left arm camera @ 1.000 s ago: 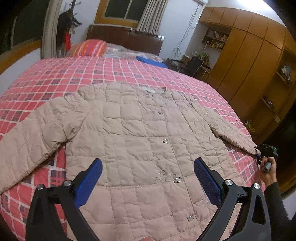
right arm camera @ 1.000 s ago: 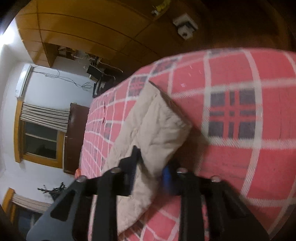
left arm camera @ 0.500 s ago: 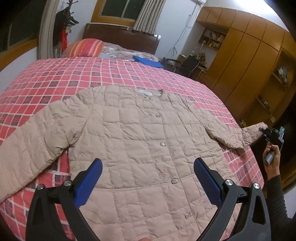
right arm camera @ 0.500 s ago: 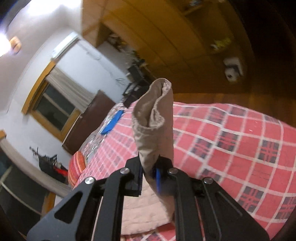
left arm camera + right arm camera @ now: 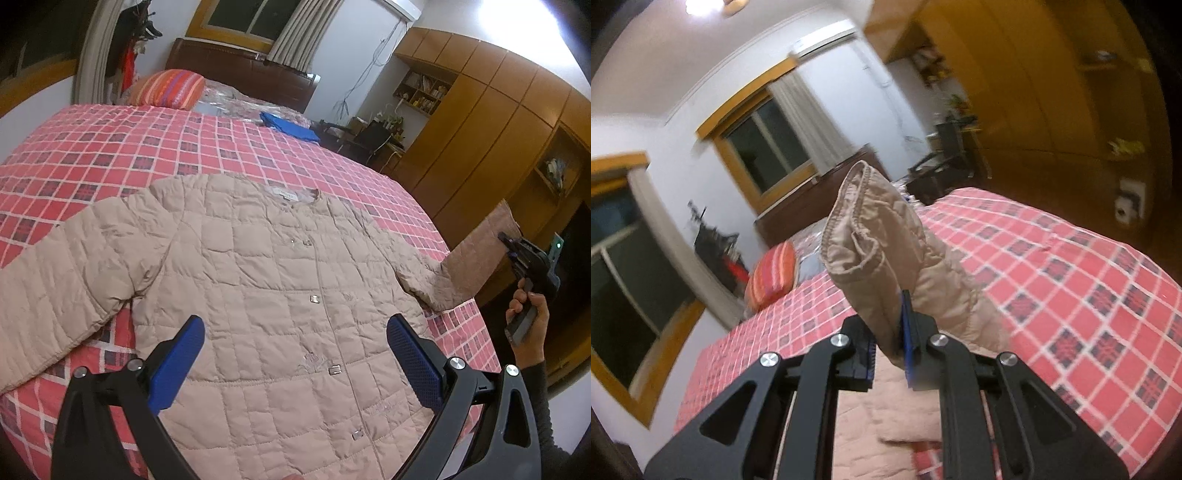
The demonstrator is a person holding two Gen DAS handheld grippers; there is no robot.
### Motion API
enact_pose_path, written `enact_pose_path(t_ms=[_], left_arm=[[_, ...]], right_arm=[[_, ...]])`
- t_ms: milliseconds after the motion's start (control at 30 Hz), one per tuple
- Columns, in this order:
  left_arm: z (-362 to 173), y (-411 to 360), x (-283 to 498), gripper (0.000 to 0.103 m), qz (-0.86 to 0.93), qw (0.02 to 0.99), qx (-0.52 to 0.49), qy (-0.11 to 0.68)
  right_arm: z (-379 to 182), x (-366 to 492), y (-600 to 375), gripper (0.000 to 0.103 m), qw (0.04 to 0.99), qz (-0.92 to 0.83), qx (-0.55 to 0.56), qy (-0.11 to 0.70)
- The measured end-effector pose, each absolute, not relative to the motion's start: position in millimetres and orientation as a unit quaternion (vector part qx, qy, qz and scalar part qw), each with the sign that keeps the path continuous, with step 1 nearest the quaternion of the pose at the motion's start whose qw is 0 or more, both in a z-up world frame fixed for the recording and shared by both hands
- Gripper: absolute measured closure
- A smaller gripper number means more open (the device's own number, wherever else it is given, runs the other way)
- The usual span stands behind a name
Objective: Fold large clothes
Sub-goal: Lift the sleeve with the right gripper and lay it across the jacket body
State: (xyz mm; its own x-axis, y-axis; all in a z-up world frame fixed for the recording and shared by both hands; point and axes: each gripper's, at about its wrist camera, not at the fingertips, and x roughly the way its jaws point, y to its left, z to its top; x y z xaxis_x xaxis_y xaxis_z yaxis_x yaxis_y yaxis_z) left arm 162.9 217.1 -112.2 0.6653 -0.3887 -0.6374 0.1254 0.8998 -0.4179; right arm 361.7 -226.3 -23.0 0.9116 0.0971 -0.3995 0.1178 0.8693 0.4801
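A beige quilted jacket (image 5: 266, 280) lies face up and buttoned on the bed, its left sleeve (image 5: 55, 284) stretched out flat. My left gripper (image 5: 295, 354) hovers open above the jacket's lower front, with nothing between its blue pads. The right sleeve (image 5: 476, 258) is lifted off the bed at the right edge. My right gripper (image 5: 888, 343) is shut on that sleeve's cuff (image 5: 864, 236), which sticks up past the fingers. In the left wrist view the right gripper (image 5: 511, 245) is held by a hand (image 5: 528, 317) beside the bed.
The bed has a red checked cover (image 5: 147, 147). A striped pillow (image 5: 166, 88) and a blue cloth (image 5: 288, 125) lie near the dark headboard (image 5: 240, 70). Wooden wardrobes (image 5: 491, 140) and a desk with a chair (image 5: 373, 133) stand close along the bed's right side.
The right gripper has raised the right sleeve's cuff from the bed cover up into the air and swung to face the headboard. The left gripper has moved little and stays open.
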Motion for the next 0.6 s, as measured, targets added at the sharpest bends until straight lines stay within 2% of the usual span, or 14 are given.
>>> enact_pose_path(t_ms=[267, 600], left_arm=[[-110, 227, 176, 0.004, -0.155, 0.890, -0.201, 0.379], [-125, 219, 230, 0.004, -0.174, 0.862, -0.248, 0.406]], right_arm=[[-40, 383, -129, 0.091, 0.948, 0.062, 0.181, 0.255], [-126, 410, -7, 0.089, 0.913, 0.125, 0.104, 0.375]])
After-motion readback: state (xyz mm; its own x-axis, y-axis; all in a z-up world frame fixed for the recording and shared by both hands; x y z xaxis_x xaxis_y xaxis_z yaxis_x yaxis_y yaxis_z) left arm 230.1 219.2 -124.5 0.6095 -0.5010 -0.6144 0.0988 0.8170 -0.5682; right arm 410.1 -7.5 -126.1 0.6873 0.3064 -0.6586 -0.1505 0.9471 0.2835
